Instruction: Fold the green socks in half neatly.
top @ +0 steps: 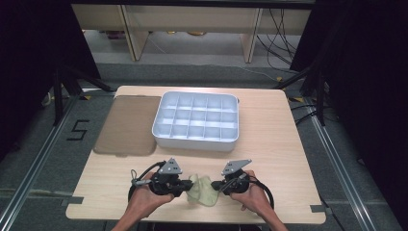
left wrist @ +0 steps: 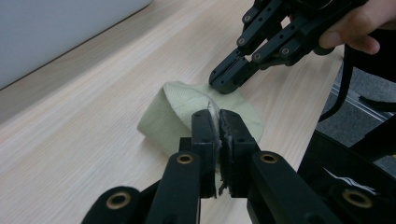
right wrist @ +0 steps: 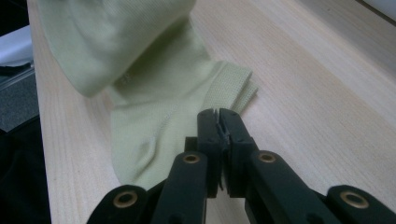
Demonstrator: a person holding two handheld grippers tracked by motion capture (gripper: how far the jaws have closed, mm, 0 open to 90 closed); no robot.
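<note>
1. Sock first: your pale green knitted sock [top: 202,189] lies crumpled at the near edge of the light wooden table [top: 269,139], at about six o'clock from the white plastic compartment tray [top: 197,120], well apart from it.
2. Your left gripper [top: 184,186] sits at nine o'clock of the sock, jaws pressed together on a fold of the fabric; in the left gripper view [left wrist: 217,122] a thin edge of cloth shows pinched between the black pads, with the rest of the sock [left wrist: 177,112] bunched just beyond them.
3. Your right gripper [top: 215,185] comes in at three o'clock of the sock, jaws together; in the right gripper view [right wrist: 218,122] the tips are closed at the sock's ribbed cuff [right wrist: 233,81], and whether they pinch the fabric I cannot tell.
4. From the left gripper view, that right gripper [left wrist: 224,79] touches the sock's far edge at one o'clock.
5. At nine o'clock of the tray, a flat brown rectangular lid [top: 127,125] lies just beside it.
</note>
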